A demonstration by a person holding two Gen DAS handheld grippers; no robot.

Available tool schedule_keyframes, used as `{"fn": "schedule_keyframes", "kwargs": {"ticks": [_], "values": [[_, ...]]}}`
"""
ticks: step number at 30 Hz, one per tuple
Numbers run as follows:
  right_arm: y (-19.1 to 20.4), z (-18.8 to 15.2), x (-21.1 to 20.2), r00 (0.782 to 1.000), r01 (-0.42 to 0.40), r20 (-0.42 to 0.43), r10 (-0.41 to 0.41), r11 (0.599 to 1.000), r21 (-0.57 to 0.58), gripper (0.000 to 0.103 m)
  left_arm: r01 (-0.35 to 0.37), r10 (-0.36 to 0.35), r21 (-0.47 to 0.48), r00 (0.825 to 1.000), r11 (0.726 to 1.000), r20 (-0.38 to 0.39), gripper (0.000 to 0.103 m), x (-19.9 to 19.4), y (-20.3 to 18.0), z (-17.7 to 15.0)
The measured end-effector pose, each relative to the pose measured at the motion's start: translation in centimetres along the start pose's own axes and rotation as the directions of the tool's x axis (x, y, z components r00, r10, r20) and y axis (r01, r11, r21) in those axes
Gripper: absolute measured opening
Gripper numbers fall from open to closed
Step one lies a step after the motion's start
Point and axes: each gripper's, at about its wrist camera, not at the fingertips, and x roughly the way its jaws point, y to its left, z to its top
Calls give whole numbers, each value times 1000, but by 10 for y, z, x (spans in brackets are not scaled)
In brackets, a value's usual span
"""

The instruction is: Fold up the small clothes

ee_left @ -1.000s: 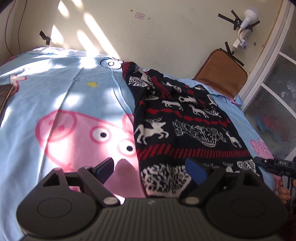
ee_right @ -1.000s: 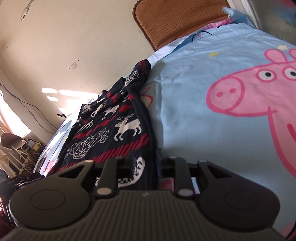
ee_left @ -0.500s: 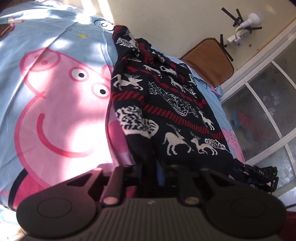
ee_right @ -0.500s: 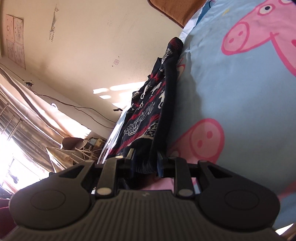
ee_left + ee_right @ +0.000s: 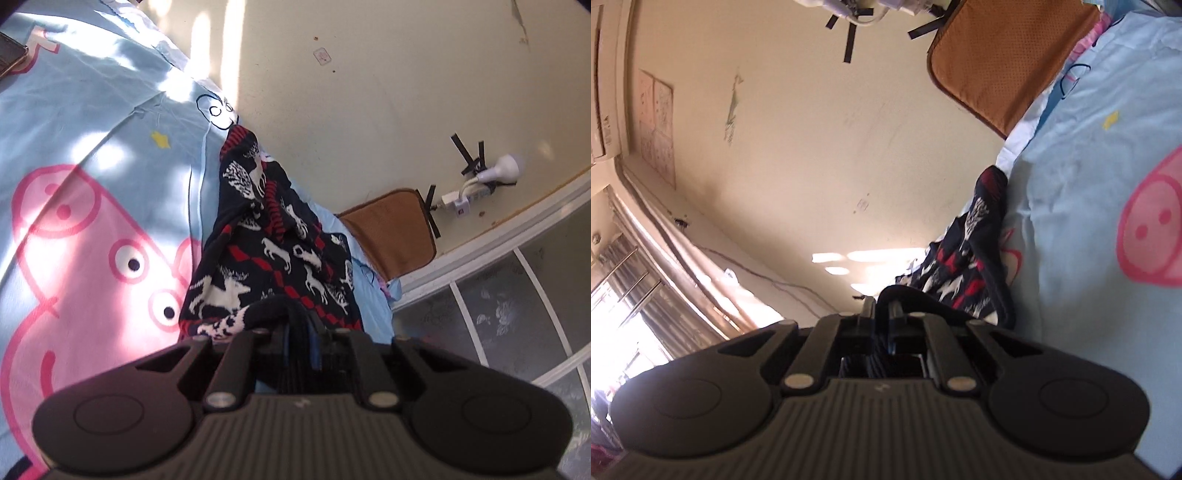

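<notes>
Nearest in the left wrist view, the left gripper (image 5: 299,332) has its jaws clamped tight on a bunched dark hem of the sweater (image 5: 273,243). In the right wrist view the right gripper (image 5: 882,317) has its jaws closing on another dark fold of the same sweater (image 5: 971,258), the cloth pinched between them.

From the left grip the navy knit, patterned with white reindeer and red bands, stretches away up the frame, its long axis running from bottom centre toward the upper middle and ending in a red-striped cuff or edge that points at the wall (image 5: 369,92). It lies on the bed sheet (image 5: 92,147), pale blue with a pink cartoon pig, which fills the left of that view.

Further off, at centre right, a brown cushion (image 5: 391,232) leans against the wall. Beyond it, a white plug-in lamp (image 5: 498,170) is taped up.
</notes>
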Motion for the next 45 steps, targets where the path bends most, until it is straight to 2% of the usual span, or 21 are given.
{"fn": "schedule_keyframes", "kwargs": {"ticks": [2,3,4,6,7,10,13,15,18,21,22,23,25,27,29,31,32,34,36,40,45], "values": [[-3,13,23,996,78,41,-79,997,7,9,-52,54,-56,998,997,35,10,19,4,23],[-6,20,35,984,170,58,-171,985,27,9,-78,82,-93,996,993,45,13,30,9,33],[-9,24,47,966,246,66,-249,968,50,11,-110,118,-130,992,985,53,17,41,14,43],[-19,34,66,914,383,127,-386,923,51,14,-202,218,-175,973,963,72,32,53,20,55],[-20,37,66,894,420,145,-424,906,60,14,-221,238,-178,968,959,81,34,54,21,56],[-22,35,52,924,345,156,-349,937,54,19,-235,247,-110,963,966,112,44,47,22,53],[-16,27,42,909,399,146,-389,916,-41,25,-329,328,-17,935,944,138,51,40,19,49],[-16,20,44,913,403,108,-394,912,-73,30,-341,334,53,935,938,119,57,40,17,42],[-10,9,51,917,399,66,-394,907,-137,46,-360,348,173,933,917,93,63,47,9,31],[11,3,68,902,417,30,-430,852,-315,46,-401,389,305,915,864,101,63,57,-8,19],[16,3,76,905,394,-8,-426,845,-362,43,-404,391,336,914,851,109,63,59,-11,16],[20,3,80,911,362,-50,-410,851,-381,41,-403,390,356,914,843,111,63,61,-15,14],[23,3,92,892,362,-111,-438,840,-404,37,-400,391,374,914,837,103,63,67,-17,14],[14,5,108,870,346,-213,-444,858,-379,37,-409,406,371,909,834,89,63,74,-15,14],[3,12,126,868,316,-287,-404,897,-309,36,-417,421,357,904,836,72,63,78,-11,15],[1,27,144,913,262,-255,-320,936,-236,38,-420,425,342,903,841,63,63,81,-7,15],[-1,39,153,946,214,-208,-248,962,-171,39,-423,428,336,902,841,65,63,82,-6,15],[-5,62,162,979,186,-77,-190,981,-51,40,-429,431,322,900,844,71,63,80,-6,16],[-3,77,163,977,213,-1,-213,977,-2,42,-433,431,310,899,846,81,64,76,-6,17],[10,76,140,967,253,-4,-255,962,-107,45,-429,423,307,902,849,90,67,71,-5,19],[8,38,85,905,411,-4,-425,878,-245,59,-426,424,299,903,854,74,67,78,-3,20]]}}
